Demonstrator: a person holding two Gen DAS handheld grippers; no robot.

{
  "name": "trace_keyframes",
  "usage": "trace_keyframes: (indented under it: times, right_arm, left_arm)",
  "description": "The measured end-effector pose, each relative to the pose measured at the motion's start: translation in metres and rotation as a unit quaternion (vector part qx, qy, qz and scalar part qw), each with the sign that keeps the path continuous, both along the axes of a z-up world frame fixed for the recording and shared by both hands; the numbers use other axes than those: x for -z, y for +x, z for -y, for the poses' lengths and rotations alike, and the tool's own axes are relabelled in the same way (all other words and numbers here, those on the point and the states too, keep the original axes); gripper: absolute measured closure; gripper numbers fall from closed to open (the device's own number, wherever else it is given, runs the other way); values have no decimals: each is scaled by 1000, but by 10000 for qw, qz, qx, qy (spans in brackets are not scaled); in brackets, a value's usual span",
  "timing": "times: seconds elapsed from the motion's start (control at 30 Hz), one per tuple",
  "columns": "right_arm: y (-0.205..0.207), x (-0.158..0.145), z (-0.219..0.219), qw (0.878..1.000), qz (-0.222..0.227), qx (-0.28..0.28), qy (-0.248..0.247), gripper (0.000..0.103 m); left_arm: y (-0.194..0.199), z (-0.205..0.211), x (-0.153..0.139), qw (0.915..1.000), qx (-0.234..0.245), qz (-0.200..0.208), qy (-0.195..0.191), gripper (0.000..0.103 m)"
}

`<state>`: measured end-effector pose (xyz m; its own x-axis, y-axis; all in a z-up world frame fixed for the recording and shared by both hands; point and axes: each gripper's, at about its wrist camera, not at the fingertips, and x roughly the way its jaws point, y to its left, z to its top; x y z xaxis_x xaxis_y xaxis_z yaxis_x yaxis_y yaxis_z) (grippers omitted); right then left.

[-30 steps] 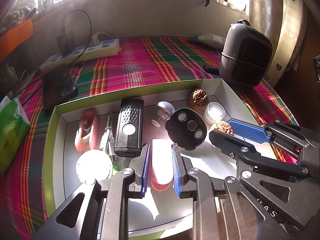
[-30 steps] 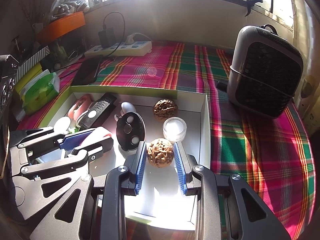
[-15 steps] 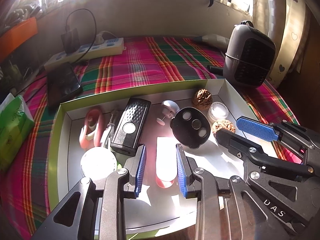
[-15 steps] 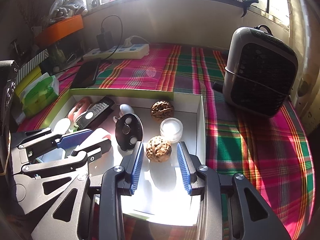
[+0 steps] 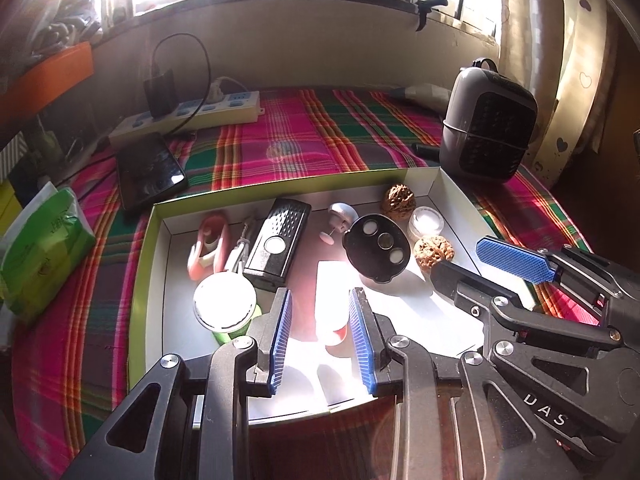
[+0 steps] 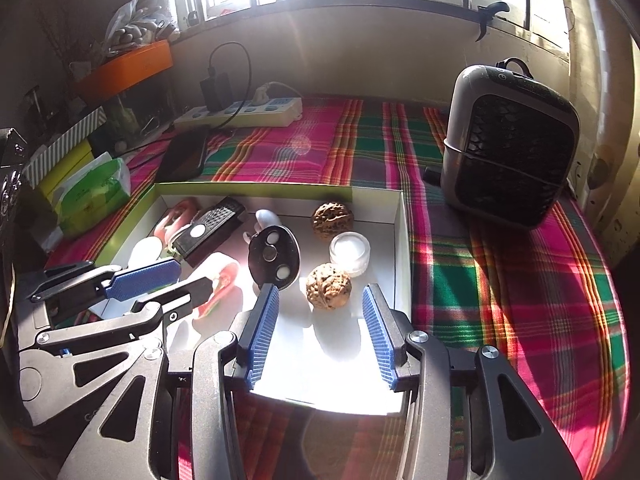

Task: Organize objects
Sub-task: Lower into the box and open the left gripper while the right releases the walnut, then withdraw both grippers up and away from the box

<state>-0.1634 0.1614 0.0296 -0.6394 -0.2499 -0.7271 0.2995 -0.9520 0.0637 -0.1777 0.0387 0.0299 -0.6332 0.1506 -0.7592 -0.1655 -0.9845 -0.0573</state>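
A white box with a green rim [image 5: 149, 248] holds the objects. My left gripper [image 5: 319, 300] hangs over its near side. Its jaws are opening, and a pale pink oblong case [image 5: 330, 280] lies loose between them, touching neither pad. My right gripper [image 6: 321, 294] is over the box's right end. Its jaws are also opening, and a walnut [image 6: 329, 286] rests on the box floor between them, clear of both pads. A second walnut [image 6: 333, 220], a small white jar [image 6: 349, 250] and a black oval disc [image 6: 274, 258] lie just beyond.
Also in the box are a black remote-like device [image 5: 278, 244], a pink holder [image 5: 208, 244] and a white round lid [image 5: 224, 306]. On the plaid cloth stand a grey heater [image 6: 508, 148], a power strip [image 5: 188, 116], a phone [image 5: 150, 168] and a green tissue pack [image 5: 40, 248].
Both grippers have spread their jaws. The left let go of the pink case and drew back slightly. The right let go of the walnut, which stays on the box floor.
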Motion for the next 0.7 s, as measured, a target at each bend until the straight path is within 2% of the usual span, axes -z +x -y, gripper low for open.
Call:
trace_keyframes:
  times: [0.7]
  right_arm:
    - [42,-14,-1,9996,-221,140,-78,57]
  left_arm:
    - [50,27,-13,9985,-476,-247,-69,75]
